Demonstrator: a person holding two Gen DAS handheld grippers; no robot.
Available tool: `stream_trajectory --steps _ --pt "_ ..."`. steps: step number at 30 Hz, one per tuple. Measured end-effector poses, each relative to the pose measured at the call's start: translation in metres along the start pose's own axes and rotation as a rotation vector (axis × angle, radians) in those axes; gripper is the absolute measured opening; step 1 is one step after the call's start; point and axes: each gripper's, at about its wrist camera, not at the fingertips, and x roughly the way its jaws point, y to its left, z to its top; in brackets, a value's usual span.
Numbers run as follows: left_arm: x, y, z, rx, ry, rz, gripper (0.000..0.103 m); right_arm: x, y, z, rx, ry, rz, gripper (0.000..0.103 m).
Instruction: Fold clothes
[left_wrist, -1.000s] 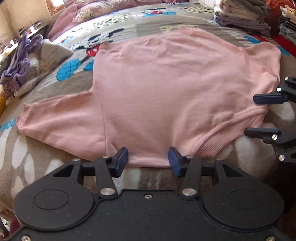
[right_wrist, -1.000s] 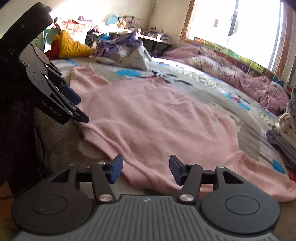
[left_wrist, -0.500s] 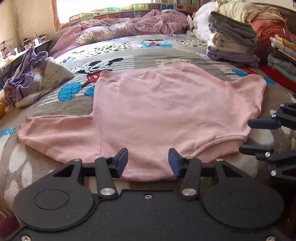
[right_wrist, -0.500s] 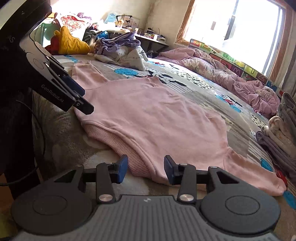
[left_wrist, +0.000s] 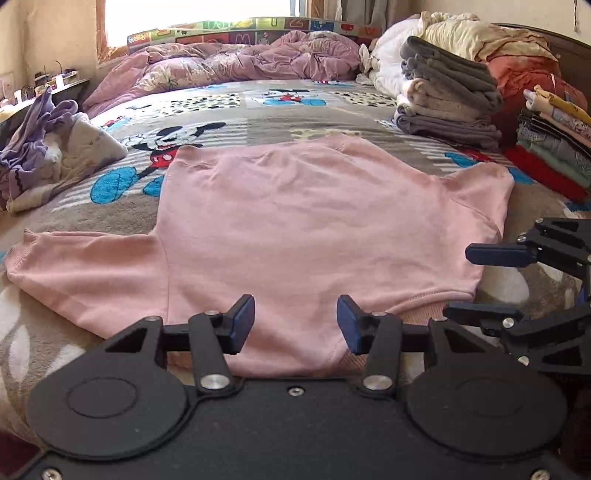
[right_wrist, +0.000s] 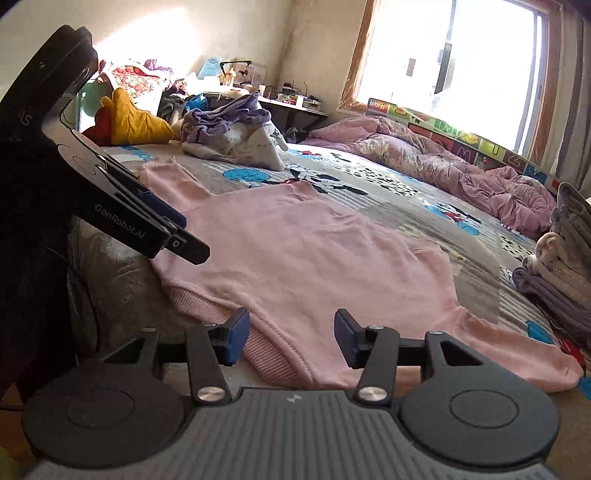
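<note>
— Where's the thing they're folding?

— The pink sweatshirt (left_wrist: 295, 221) lies flat on the cartoon-print bedspread (left_wrist: 229, 110), its ribbed hem toward the near edge of the bed and one sleeve stretched out to either side. It looks smoothed out, not folded over anywhere that I can see.

— And the two tools?

— Both sit low at the near edge, tilted downward toward the hem. The left gripper (left_wrist: 295, 323) is over the middle of the hem, pointing along the body of the shirt. Its blue fingertips (left_wrist: 242, 321) stand apart and the jaws are opening; pink cloth shows in the gap, but the pads aren't pressing on it.

— The right one?

— The right gripper (right_wrist: 288, 341) is at the hem's right corner, angled across the shirt toward the window (right_wrist: 443, 55). Its jaws are opening too, fingers well apart, with the ribbed band just beyond and below them. Nothing is pinched.

— Are they close to each other?

— Side by side. From the left camera the right tool comes in at the right edge, turned on its side, one finger above the other, beside the hem corner.

— Anything else on the bed?

— A stack of folded grey towels (left_wrist: 447, 99) beyond the shirt on the right, a purple and white heap of clothes (left_wrist: 48, 147) on the left, and a crumpled mauve quilt (left_wrist: 229, 62) under the window.
</note>
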Motion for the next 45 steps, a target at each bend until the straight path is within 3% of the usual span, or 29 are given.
stream_trajectory --steps 3,5,7,8,9,11,12,14,17,21,22,24,29,31,33,37,39,41,45 --pt "0.009 -0.001 -0.006 0.014 0.066 -0.026 0.056 0.009 -0.008 -0.005 0.048 0.084 0.029 0.042" --pt "0.011 0.0 -0.008 0.011 0.083 -0.038 0.056 -0.002 -0.017 0.0 0.088 0.007 -0.021 0.042" --pt "0.014 0.003 -0.009 -0.002 0.089 -0.045 0.057 -0.01 -0.035 0.001 0.178 -0.098 -0.091 0.05" --pt "0.014 0.002 -0.009 0.0 0.088 -0.044 0.057 -0.005 -0.046 -0.002 0.239 -0.091 -0.098 0.057" --pt "0.014 0.002 -0.009 0.001 0.087 -0.044 0.057 0.0 -0.056 -0.006 0.299 -0.074 -0.101 0.058" --pt "0.014 0.001 -0.009 0.007 0.089 -0.046 0.058 0.024 -0.073 -0.025 0.417 0.104 -0.057 0.054" --pt "0.015 0.003 -0.008 0.001 0.091 -0.05 0.058 0.023 -0.076 -0.032 0.442 0.101 -0.059 0.05" --pt "0.015 0.005 -0.008 -0.012 0.092 -0.058 0.058 0.015 -0.07 -0.024 0.406 0.114 -0.079 0.049" --pt "0.016 0.005 -0.007 -0.01 0.092 -0.058 0.059 -0.002 -0.054 -0.019 0.326 0.013 -0.136 0.049" --pt "0.017 0.001 -0.008 0.007 0.092 -0.052 0.06 0.008 -0.063 -0.008 0.285 -0.071 -0.221 0.047" --pt "0.017 0.001 -0.008 0.008 0.093 -0.052 0.061 0.015 -0.071 -0.009 0.313 -0.042 -0.249 0.047" --pt "0.018 0.003 -0.008 0.003 0.097 -0.058 0.061 0.037 -0.086 -0.028 0.419 0.121 -0.208 0.048" --pt "0.017 0.004 -0.007 -0.002 0.094 -0.061 0.062 0.013 -0.067 -0.024 0.287 0.036 -0.237 0.046" --pt "0.017 0.003 -0.008 0.006 0.093 -0.057 0.062 0.002 -0.059 -0.02 0.244 -0.016 -0.25 0.051" --pt "0.018 0.002 -0.008 0.012 0.095 -0.056 0.063 0.023 -0.057 -0.027 0.22 0.142 -0.232 0.051" --pt "0.017 0.003 -0.008 0.008 0.095 -0.063 0.063 0.018 -0.048 -0.023 0.193 0.113 -0.265 0.053" --pt "0.016 0.003 -0.008 0.006 0.095 -0.064 0.063 0.025 -0.052 -0.029 0.233 0.168 -0.25 0.056" --pt "0.012 0.004 -0.007 -0.001 0.09 -0.071 0.063 0.017 -0.053 -0.026 0.243 0.118 -0.264 0.056" --pt "-0.017 0.034 0.006 -0.131 -0.013 -0.083 0.062 -0.001 -0.048 -0.013 0.227 -0.029 -0.291 0.056"
